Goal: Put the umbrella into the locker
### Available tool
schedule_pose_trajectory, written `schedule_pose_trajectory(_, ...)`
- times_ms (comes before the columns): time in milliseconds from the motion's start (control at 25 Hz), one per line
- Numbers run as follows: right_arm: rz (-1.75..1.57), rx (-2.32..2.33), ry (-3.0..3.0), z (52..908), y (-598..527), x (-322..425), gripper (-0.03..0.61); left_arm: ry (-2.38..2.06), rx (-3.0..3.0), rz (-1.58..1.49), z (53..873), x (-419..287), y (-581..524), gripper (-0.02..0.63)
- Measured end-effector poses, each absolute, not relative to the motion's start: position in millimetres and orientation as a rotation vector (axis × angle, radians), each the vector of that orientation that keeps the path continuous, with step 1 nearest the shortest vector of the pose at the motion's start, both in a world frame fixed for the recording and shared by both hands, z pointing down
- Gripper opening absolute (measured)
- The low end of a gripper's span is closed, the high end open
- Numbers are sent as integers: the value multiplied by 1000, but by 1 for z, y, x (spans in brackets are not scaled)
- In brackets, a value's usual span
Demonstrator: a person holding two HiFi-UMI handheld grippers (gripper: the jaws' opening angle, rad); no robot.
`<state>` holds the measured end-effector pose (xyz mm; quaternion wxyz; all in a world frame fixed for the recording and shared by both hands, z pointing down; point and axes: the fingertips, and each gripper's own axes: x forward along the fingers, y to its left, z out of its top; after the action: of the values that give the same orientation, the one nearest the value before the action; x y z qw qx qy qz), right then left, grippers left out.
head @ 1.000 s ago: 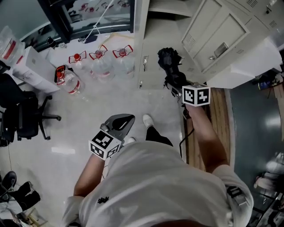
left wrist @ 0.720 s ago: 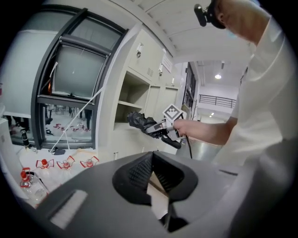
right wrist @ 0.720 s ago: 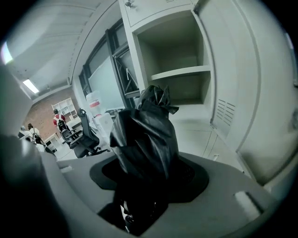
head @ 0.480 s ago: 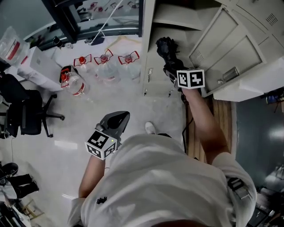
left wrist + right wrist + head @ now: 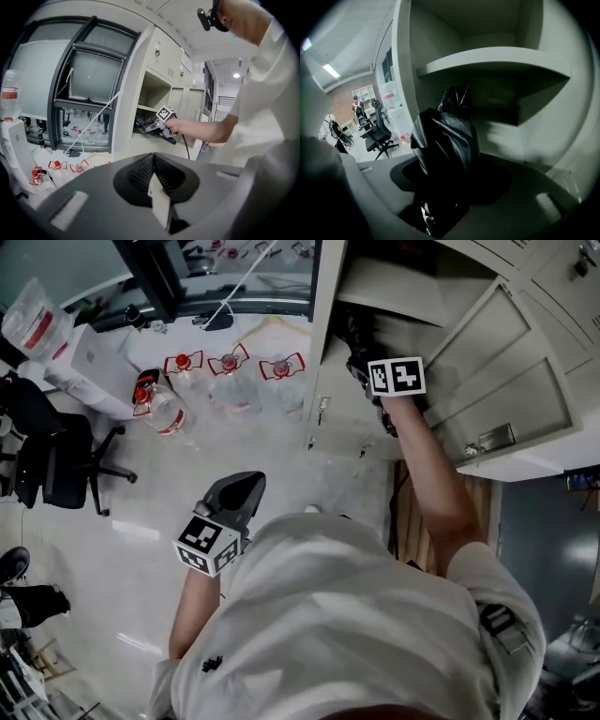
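Count: two hand-held grippers, one umbrella, one open locker compartment, three upright water jugs with red handles, one bottle lying on its side, one office chair.

Right hand-held gripper [image 5: 367, 367]: jaws set wide and clamped on the umbrella [image 5: 446, 140], which sticks out straight ahead of them.

Umbrella: black, folded, glossy fabric in loose creases, with a crumpled knot at the far end. It lies ahead of this gripper, inside the mouth of the locker [image 5: 405, 70] and below the shelf [image 5: 497, 63]. Cannot tell whether it touches the compartment's bottom. The open locker door [image 5: 506, 381] stands to this gripper's right.

Left hand-held gripper [image 5: 157, 187]: jaws together, nothing in them. It is held low over the floor [image 5: 141, 549], well apart from the locker.

The jugs [image 5: 228, 364] stand on the floor ahead of it. The lying bottle [image 5: 161, 413] is just left of them. The chair [image 5: 56, 460] is far to its left.
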<state>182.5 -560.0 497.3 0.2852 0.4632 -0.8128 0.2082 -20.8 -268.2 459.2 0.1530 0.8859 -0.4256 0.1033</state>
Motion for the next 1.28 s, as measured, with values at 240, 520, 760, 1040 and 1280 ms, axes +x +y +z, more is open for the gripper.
schedule_pose_trajectory(240, 494, 1204, -2144, 507, -602, 176, 245, -1287, 2501, 297, 459, -21, -283, 57)
schedule_pose_trajectory(520, 423, 1167, -2111, 515, -633, 167, 245, -1326, 2459, 296, 463, -21, -291, 55)
schedule_pose_trajectory(760, 378, 1142, -2080, 526, -647, 164, 245, -1346, 2433, 300, 467, -20, -294, 57)
schedule_pose_trajectory(1040, 370, 1121, -2033, 543, -652, 164, 249, -1356, 2417, 304, 468, -22, -295, 57)
schedule_pose_trajectory(1280, 341, 1110, -2039, 540, -654, 163, 264, -1349, 2414, 308, 468, -24, -293, 57)
